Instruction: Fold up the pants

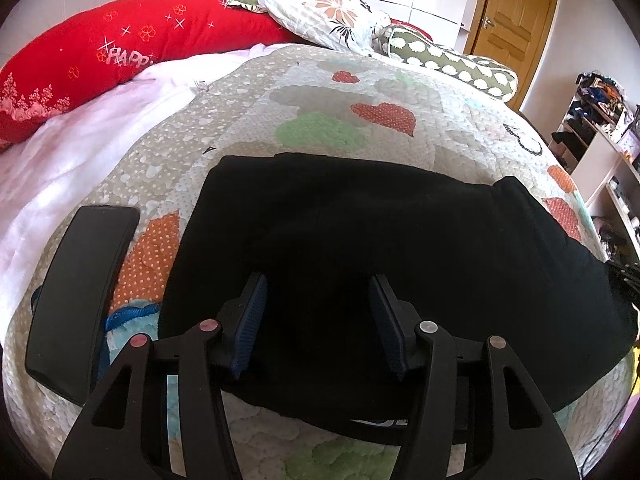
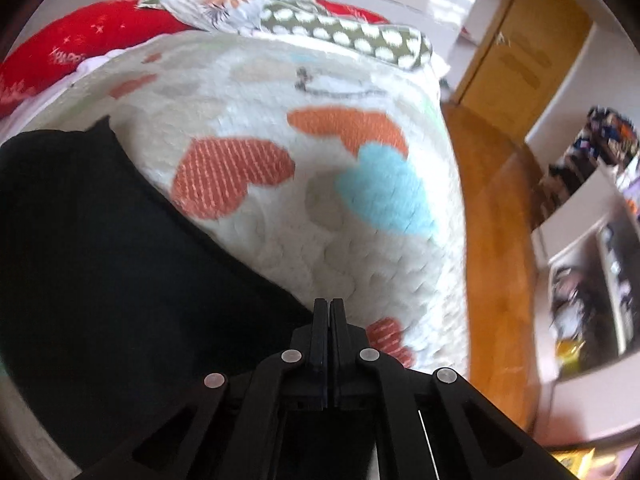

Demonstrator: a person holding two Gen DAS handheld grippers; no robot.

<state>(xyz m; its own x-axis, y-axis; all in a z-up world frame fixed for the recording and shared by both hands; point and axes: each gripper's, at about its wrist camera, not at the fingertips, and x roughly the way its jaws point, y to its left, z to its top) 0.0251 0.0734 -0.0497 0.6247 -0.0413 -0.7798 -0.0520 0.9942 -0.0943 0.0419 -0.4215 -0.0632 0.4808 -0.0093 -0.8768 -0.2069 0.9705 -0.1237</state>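
Observation:
Black pants [image 1: 380, 248] lie folded in a wide bundle on the heart-patterned quilt [image 1: 320, 92]. My left gripper [image 1: 318, 300] is open, its two blue-padded fingers [image 1: 250, 320] spread just above the near part of the pants. In the right wrist view the pants [image 2: 100, 264] fill the lower left. My right gripper [image 2: 329, 312] is shut with nothing seen between its fingers, at the right edge of the pants, over the quilt [image 2: 320, 240]. That view is blurred.
A black phone [image 1: 80, 296] lies on the quilt left of the pants, with a blue strap [image 1: 128, 316] beside it. A red pillow [image 1: 120, 52], floral pillow [image 1: 320, 8] and dotted bolster [image 1: 452, 64] lie at the far end. The bed's wooden edge [image 2: 500, 240] and shelves [image 2: 592, 240] are at right.

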